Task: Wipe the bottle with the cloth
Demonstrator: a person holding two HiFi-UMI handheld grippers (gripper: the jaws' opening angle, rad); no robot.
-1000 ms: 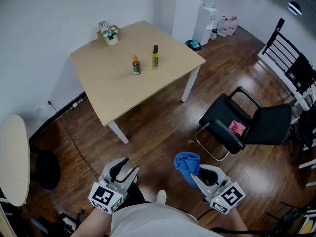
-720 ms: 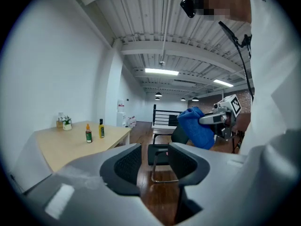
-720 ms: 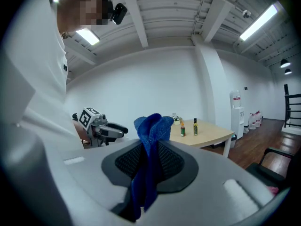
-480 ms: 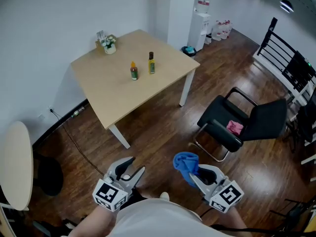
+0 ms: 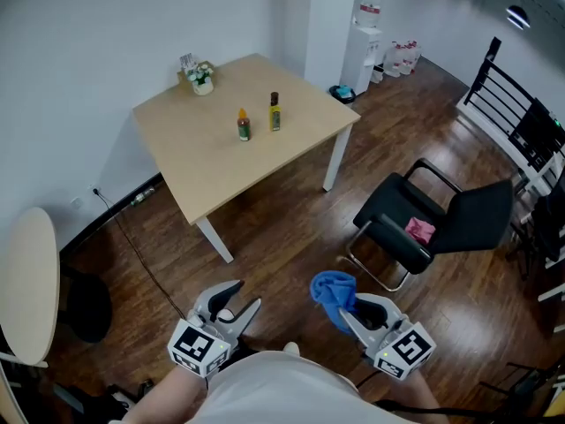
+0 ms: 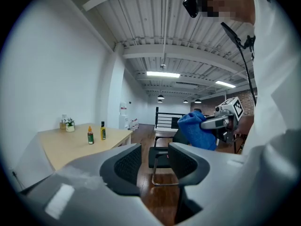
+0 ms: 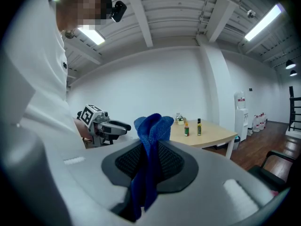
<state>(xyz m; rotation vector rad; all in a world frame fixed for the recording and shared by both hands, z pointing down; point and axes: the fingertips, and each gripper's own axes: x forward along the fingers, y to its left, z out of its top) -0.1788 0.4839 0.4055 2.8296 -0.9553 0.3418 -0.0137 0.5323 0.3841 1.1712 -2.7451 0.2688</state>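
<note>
Two small bottles stand far off on a light wooden table (image 5: 212, 157): an orange-capped bottle (image 5: 244, 125) and a taller dark-capped yellow bottle (image 5: 274, 113); they also show as the orange-capped bottle (image 6: 90, 135) and yellow bottle (image 6: 102, 131) in the left gripper view, and as the yellow bottle (image 7: 199, 127) in the right gripper view. My right gripper (image 5: 346, 311) is shut on a blue cloth (image 5: 335, 293), whose folds stick up between the jaws (image 7: 151, 131). My left gripper (image 5: 239, 300) is open and holds nothing. Both grippers are near my body, well short of the table.
A black chair (image 5: 441, 223) with a pink item (image 5: 423, 230) on its seat stands on the wood floor to the right. A small flower pot (image 5: 202, 79) sits at the table's far corner. A water dispenser (image 5: 365, 38) stands by the wall, a round white table (image 5: 26, 290) at left.
The view has drifted slightly, so the table sits a little differently in the picture. Both grippers keep their places; the cloth stays held.
</note>
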